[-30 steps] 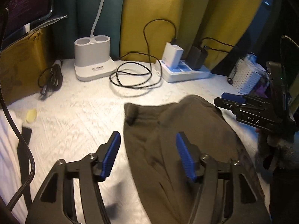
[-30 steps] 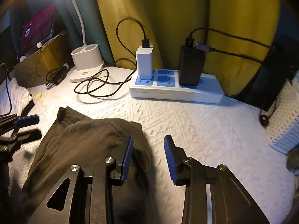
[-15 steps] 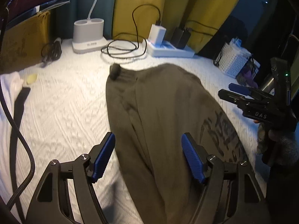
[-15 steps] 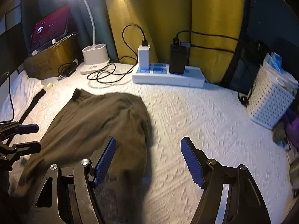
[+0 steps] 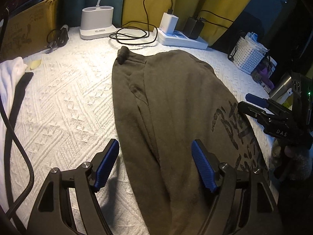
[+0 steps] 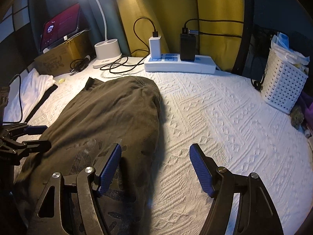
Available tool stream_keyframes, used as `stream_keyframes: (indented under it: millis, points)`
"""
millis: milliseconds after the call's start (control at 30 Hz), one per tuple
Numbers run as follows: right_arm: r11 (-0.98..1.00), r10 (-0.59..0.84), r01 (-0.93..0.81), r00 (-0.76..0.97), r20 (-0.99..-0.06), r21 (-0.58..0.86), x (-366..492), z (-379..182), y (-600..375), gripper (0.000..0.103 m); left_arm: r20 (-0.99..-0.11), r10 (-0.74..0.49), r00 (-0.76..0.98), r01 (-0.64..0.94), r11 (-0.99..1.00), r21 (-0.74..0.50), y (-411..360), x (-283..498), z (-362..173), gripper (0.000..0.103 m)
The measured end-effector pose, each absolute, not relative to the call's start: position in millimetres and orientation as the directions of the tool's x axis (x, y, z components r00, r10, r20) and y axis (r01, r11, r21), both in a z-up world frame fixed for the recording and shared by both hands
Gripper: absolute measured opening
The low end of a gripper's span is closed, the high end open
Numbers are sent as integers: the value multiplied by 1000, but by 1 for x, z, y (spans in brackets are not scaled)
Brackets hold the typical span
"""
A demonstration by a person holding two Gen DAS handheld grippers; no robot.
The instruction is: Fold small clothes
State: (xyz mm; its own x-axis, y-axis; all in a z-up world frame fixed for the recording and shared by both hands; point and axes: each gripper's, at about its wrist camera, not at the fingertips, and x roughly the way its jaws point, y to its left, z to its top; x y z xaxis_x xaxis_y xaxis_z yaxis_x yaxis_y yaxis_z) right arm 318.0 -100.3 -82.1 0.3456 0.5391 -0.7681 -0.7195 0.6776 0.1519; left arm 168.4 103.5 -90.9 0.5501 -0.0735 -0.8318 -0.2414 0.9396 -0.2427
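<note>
The olive garment (image 5: 176, 105) lies lengthwise on the white cover (image 5: 64, 105), one side folded over the other, a dark print near its close end. The left gripper (image 5: 154, 164) hangs over its near left edge, jaws opening, nothing pinched. The right gripper (image 6: 155, 168) hangs over its right edge, jaws wide apart, holding nothing.

"DAS" in white letters on right gripper (image 5: 254, 105) body; dark print on garment (image 5: 176, 107) unreadable
</note>
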Motion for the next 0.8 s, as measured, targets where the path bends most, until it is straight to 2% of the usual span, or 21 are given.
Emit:
stream_keyframes:
  millis: [100, 233, 333, 467, 800]
  points:
    - [666, 553, -727, 328, -766, 170, 320, -85, -100, 74, -825, -73, 560, -253, 933, -255, 107, 167, -93, 81]
    - [642, 577, -738, 290, -763, 205, 322, -90, -97, 74, -828, -117, 549, -249, 923, -295, 104, 168, -99, 82]
    - [630, 585, -745, 270, -765, 219, 323, -95, -93, 74, -837, -112, 535, -195, 948, -252, 90, 173, -99, 83]
    - [622, 586, -749, 249, -771, 230, 323, -101, -88, 74, -855, -59, 515, -180, 968, -175, 74, 181, -101, 90]
    - [634, 549, -737, 215, -808, 234, 303, -100, -84, 74, -851, -43, 524, -151, 978, -142, 69, 184, -104, 91]
